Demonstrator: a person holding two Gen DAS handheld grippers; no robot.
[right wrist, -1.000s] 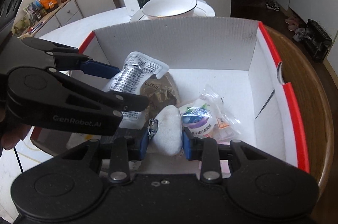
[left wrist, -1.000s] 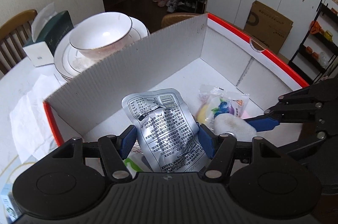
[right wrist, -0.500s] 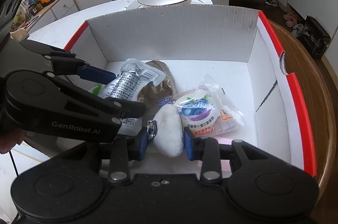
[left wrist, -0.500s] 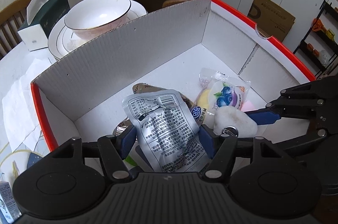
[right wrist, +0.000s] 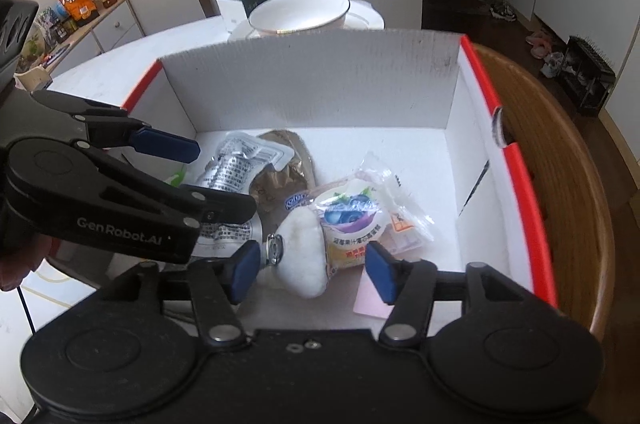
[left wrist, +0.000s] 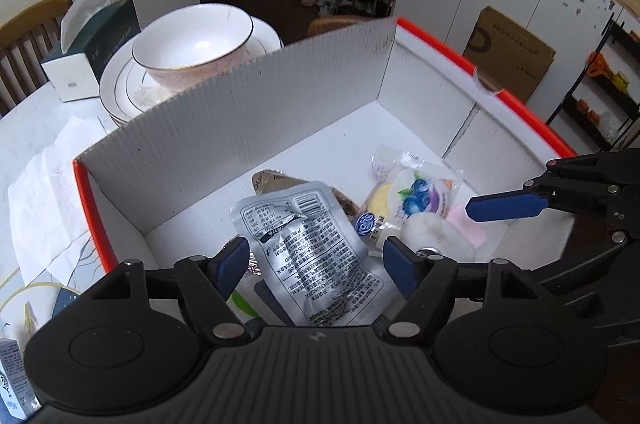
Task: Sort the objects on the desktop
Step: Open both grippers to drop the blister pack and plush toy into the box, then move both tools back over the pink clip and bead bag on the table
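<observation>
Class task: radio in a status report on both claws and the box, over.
Both claws opening over the box. Left claw astride the silver pouch, pads clear. Right claw astride the white plush, let go. Nothing in the way.

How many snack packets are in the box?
4 that I can see. A silver pouch lies nearest, a brown packet behind it, a blueberry jelly packet to the right, and a small blue-labelled one between them. More may be hidden underneath.

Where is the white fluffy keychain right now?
The white fluffy keychain lies in the white box, near its front, left of the blueberry snack pack in the right wrist view.
</observation>
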